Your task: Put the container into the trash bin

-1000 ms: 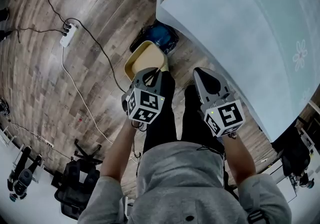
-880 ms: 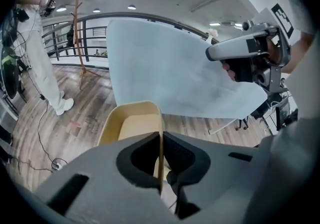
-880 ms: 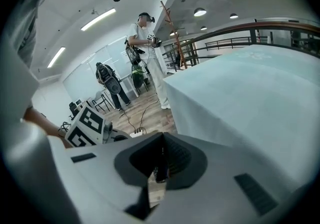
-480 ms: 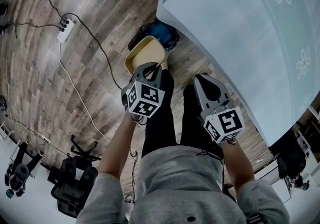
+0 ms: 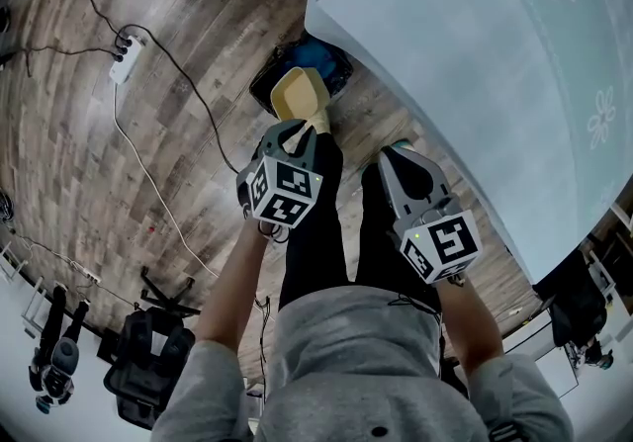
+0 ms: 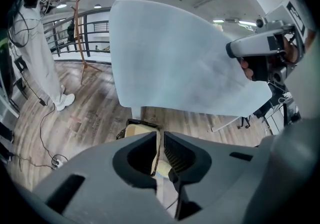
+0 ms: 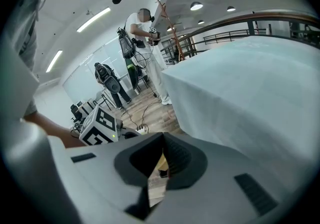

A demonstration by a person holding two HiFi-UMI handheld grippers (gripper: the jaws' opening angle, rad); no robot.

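My left gripper [image 5: 309, 130] pinches the rim of a pale yellow container [image 5: 298, 94], and its jaws are opening a little with the rim still between the pads. The container hangs tilted over a black trash bin with a blue liner [image 5: 330, 65] beside the table corner. In the left gripper view the container [image 6: 138, 130] shows past the jaws, over the bin's dark rim [image 6: 131, 122]. My right gripper [image 5: 397, 147] is shut on nothing, held above the person's legs to the right of the left one; its jaws meet [image 7: 162, 139] in its own view.
A table under a light blue flowered cloth [image 5: 475, 64] fills the upper right, its corner overhanging the bin. A power strip [image 5: 124, 60] and cables lie on the wooden floor at left. A black chair [image 5: 148, 356] stands lower left. People stand farther off [image 7: 145, 52].
The left gripper has sunk toward the bin with the container. The container now shows narrower and more on edge, directly over the bin's opening. The right gripper has kept its place.
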